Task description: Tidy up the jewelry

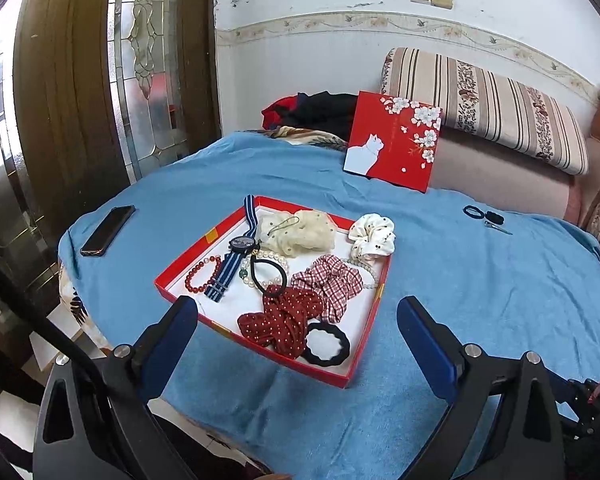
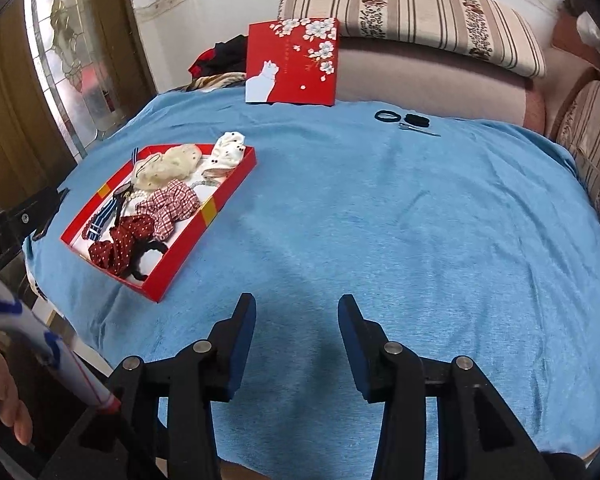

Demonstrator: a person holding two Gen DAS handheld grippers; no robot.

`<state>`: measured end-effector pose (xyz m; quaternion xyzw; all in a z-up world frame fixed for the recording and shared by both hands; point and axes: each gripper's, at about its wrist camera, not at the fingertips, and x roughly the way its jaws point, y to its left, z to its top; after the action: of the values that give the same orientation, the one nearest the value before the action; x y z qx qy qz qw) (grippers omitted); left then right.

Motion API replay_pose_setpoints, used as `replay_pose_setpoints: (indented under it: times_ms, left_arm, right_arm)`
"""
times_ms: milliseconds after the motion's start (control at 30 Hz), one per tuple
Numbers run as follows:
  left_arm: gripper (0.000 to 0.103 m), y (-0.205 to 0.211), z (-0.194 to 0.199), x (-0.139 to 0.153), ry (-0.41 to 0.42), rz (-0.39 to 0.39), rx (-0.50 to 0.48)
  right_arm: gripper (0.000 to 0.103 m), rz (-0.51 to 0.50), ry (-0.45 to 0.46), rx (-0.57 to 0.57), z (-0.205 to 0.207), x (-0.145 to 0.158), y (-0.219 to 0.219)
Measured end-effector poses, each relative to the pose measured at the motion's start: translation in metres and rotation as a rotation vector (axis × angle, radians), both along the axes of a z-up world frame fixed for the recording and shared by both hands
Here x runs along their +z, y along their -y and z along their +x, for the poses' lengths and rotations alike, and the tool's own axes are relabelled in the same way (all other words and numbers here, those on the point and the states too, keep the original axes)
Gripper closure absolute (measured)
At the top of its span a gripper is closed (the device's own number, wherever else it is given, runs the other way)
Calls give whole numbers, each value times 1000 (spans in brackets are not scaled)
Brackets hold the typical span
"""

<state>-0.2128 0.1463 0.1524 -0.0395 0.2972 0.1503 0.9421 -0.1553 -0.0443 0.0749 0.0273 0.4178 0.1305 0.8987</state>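
Note:
A shallow red box [image 1: 180,264] [image 2: 204,216] lies on the blue cloth. It holds scrunchies, a striped-strap watch [image 1: 236,256], a red bead bracelet [image 1: 200,276], pearl strands and a black hair tie [image 1: 326,346]. A white dotted scrunchie [image 1: 372,238] rests on its far rim. Two black hair ties [image 1: 474,212] [image 2: 386,116] and a clip [image 1: 498,228] [image 2: 420,130] lie apart at the far right. My left gripper [image 1: 298,316] is open and empty, just before the box. My right gripper [image 2: 296,312] is open and empty over bare cloth, right of the box.
The box's red lid with a white cat [image 1: 394,140] [image 2: 292,62] leans against a sofa at the back. A dark phone [image 1: 108,230] lies at the table's left edge. A striped cushion [image 1: 488,104] lies on the sofa. A glass door [image 1: 148,60] stands at left.

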Motion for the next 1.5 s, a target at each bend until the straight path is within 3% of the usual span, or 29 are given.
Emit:
replay_pose_setpoints:
  times_ms: [433,800,1500]
  left_arm:
    - [4,0,1,-18,-76,-17,-31]
    - [4,-7,4,-36,-171,-107,-48]
    - [4,-7,-7,-45,-204,-127,-57]
  right_arm:
    - [52,-67,5,12,1,-5,-22]
    - [46,-76,1,-16,3,-5,-22]
    - [39,-109,55,-23,-6,4,-30]
